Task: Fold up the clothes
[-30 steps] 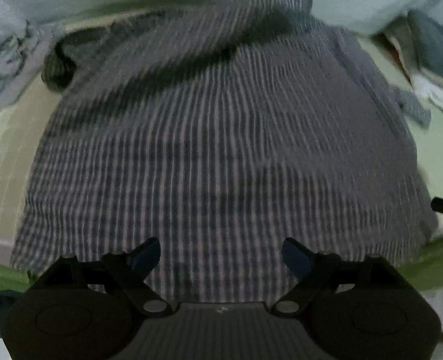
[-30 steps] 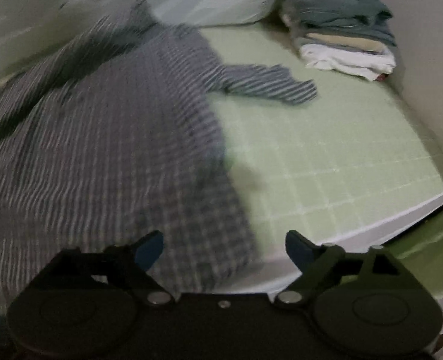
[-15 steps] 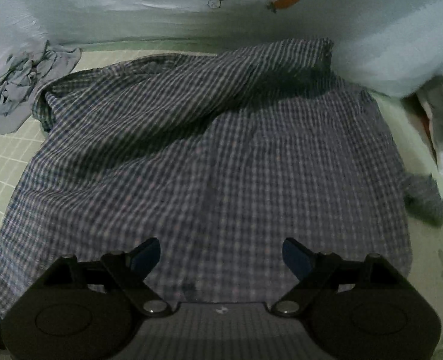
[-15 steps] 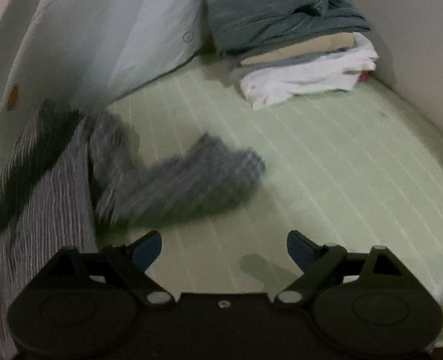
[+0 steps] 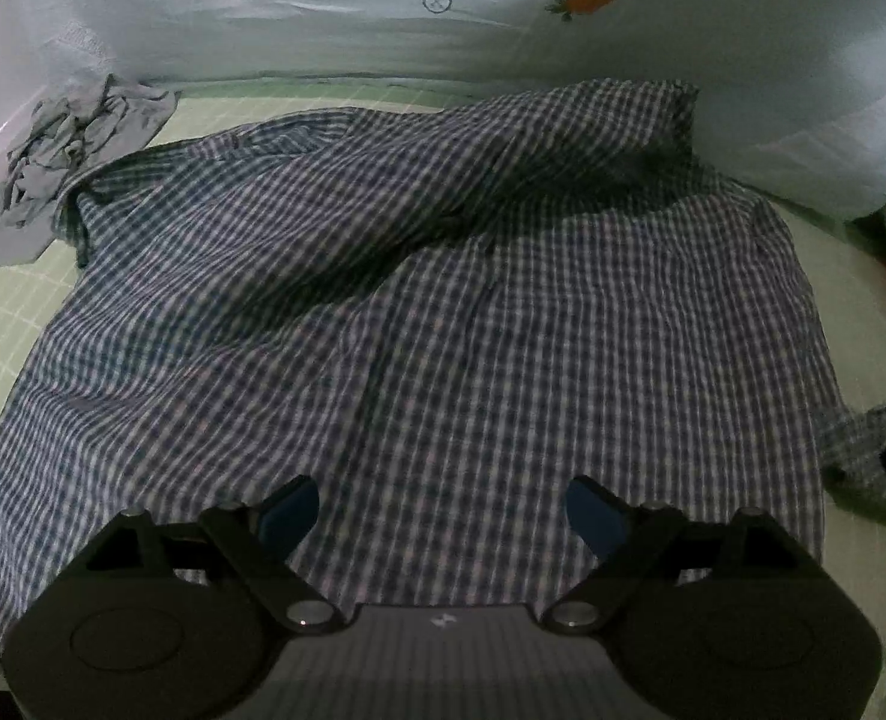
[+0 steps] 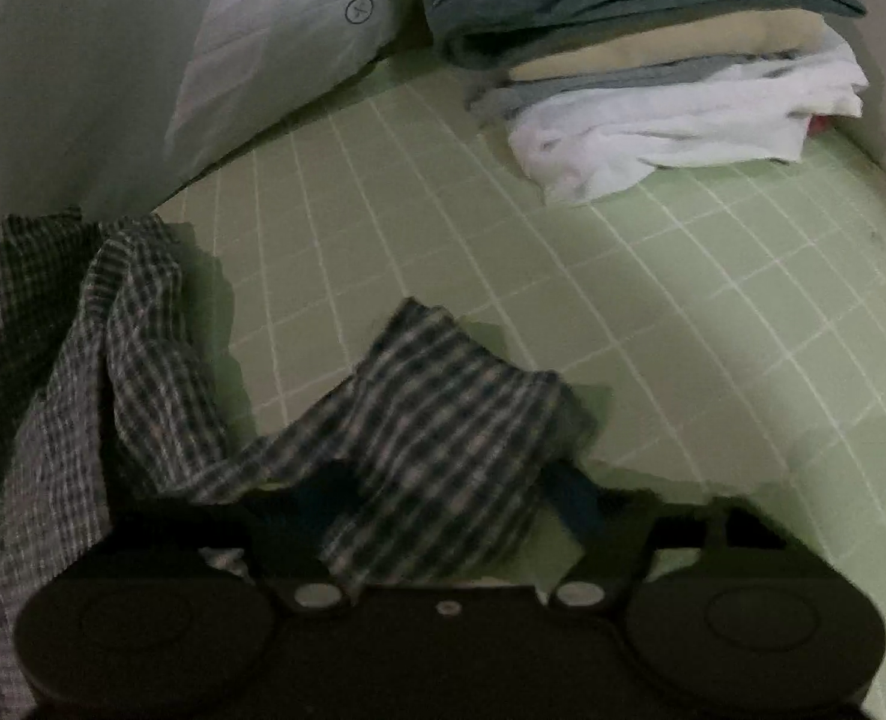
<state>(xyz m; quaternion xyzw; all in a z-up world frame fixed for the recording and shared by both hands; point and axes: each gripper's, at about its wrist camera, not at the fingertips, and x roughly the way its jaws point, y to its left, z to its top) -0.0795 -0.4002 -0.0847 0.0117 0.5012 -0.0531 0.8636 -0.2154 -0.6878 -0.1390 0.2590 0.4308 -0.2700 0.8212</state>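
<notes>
While the checked shirt (image 5: 419, 324) is lying spread and rumpled across the green bed (image 6: 653, 312), its body is running away from the left gripper (image 5: 442, 507) toward the pale pillows (image 5: 383, 18), and one sleeve (image 6: 443, 420) is trailing off to the right side. That sleeve is lying across the right gripper (image 6: 449, 498), its long axis crossing the gap between the jaws at a slant, so the right hand is plainly the nearer one to it. The right jaws are standing apart, with the sleeve cloth draped between and over them; whether they are pinching it yet I cannot tell, though they look spread. The left jaws are standing wide apart over the near hem, holding nothing. A stack of folded clothes (image 6: 641, 48) is sitting at the far right corner of the bed, and a crumpled grey garment (image 5: 77, 144) is lying at the far left. Judging by this, the sleeve is the part to be brought inward over the shirt's body.
</notes>
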